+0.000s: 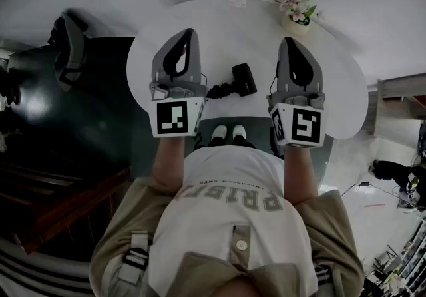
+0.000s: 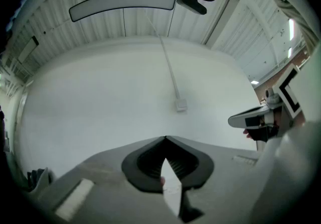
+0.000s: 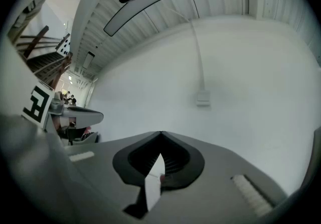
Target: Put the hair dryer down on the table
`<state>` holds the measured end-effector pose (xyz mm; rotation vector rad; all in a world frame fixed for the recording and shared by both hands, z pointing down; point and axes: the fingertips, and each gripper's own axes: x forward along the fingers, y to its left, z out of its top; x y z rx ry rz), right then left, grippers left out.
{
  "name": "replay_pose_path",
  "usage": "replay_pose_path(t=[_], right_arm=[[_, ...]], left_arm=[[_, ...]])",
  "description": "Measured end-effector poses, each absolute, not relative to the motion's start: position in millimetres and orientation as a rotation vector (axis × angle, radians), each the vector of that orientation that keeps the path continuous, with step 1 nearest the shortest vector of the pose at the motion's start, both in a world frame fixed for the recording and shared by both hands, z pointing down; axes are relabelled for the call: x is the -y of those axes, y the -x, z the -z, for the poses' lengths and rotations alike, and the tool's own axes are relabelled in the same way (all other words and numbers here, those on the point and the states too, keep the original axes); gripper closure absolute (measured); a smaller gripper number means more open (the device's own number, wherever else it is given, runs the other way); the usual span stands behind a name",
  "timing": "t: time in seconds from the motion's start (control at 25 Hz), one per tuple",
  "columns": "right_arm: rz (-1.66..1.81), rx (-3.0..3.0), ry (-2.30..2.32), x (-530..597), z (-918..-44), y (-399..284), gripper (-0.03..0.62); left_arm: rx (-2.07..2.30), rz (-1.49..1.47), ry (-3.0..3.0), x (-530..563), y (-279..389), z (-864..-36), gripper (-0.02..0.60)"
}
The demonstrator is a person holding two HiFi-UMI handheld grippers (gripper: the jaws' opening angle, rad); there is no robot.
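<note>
"Where is the hair dryer [image 1: 238,80]?"

"It lies on the round white table [image 1: 346,92], in the gap between the two grippers and touching neither. The dark tangle at its left end is probably its cord, but it's too small for me to be sure."

"And the grippers?"

"The left gripper [image 1: 184,36] is closed tight with nothing in it, and so is the right gripper [image 1: 290,42]. Both are held about level above the table, aimed at the far wall."

"Anything else on the table?"

"A small pot of flowers [image 1: 297,12], at the far right edge."
</note>
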<state>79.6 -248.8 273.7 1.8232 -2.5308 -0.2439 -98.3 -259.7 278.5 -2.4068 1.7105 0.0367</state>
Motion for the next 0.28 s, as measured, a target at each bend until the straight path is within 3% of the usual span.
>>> replay_pose_path(t=[0.28], right_arm=[[0.243,2.529,-1.803,246.6,-275.5,-77.9,0.592]], left_arm=[[-1.718,-0.023,2.423,258.4,98.9,-281.7,0.575]])
